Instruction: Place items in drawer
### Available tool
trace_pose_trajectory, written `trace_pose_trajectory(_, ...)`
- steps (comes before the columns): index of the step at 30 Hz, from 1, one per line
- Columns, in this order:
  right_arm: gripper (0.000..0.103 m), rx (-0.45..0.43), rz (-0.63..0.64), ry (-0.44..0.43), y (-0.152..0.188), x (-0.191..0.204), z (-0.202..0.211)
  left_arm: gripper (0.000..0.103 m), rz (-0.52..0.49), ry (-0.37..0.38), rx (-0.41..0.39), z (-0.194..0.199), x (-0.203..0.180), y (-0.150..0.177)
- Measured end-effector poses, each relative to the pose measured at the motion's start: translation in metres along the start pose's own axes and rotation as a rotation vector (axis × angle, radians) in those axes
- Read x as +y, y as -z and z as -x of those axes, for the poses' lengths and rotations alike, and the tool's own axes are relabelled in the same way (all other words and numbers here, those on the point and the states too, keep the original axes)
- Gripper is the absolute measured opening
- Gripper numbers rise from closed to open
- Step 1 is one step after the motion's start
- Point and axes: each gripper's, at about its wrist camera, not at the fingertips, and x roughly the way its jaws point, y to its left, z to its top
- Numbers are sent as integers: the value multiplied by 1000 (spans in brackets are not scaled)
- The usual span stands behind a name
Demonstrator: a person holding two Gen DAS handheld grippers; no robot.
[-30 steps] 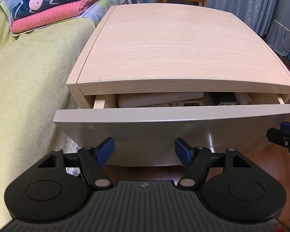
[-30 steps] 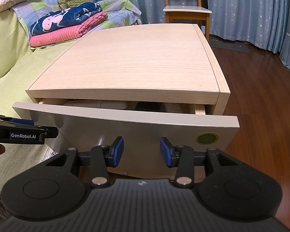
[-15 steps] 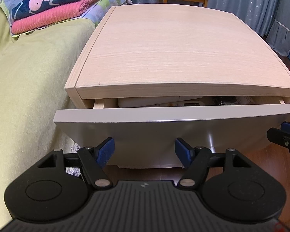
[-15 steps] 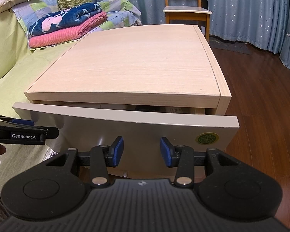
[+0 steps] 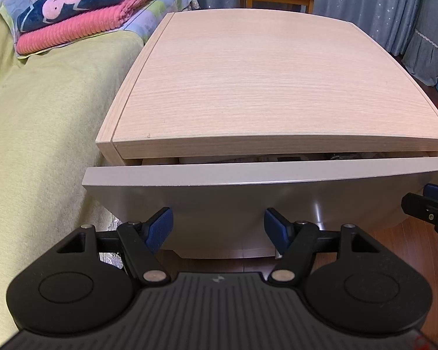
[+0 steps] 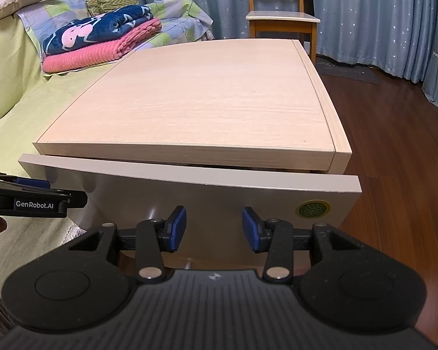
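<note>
Pushed further in than a second ago, the grey-fronted drawer (image 5: 248,192) now leaves only a thin gap under the front edge of the light wooden cabinet top (image 5: 260,87), its contents reduced to a dark sliver. Both the left gripper (image 5: 218,229) and the right gripper (image 6: 214,227) hold nothing, blue-padded jaws spread, close against the drawer front. Beyond the cabinet's left edge lies a yellow-green bedspread (image 5: 38,134) with folded pink and navy blankets (image 6: 102,43).
</note>
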Motion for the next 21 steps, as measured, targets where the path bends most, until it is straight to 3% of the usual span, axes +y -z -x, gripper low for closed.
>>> trace_pose_trajectory(21,40,0,3,1,-5,0,-4,70,0,0,4,-8,3,-10)
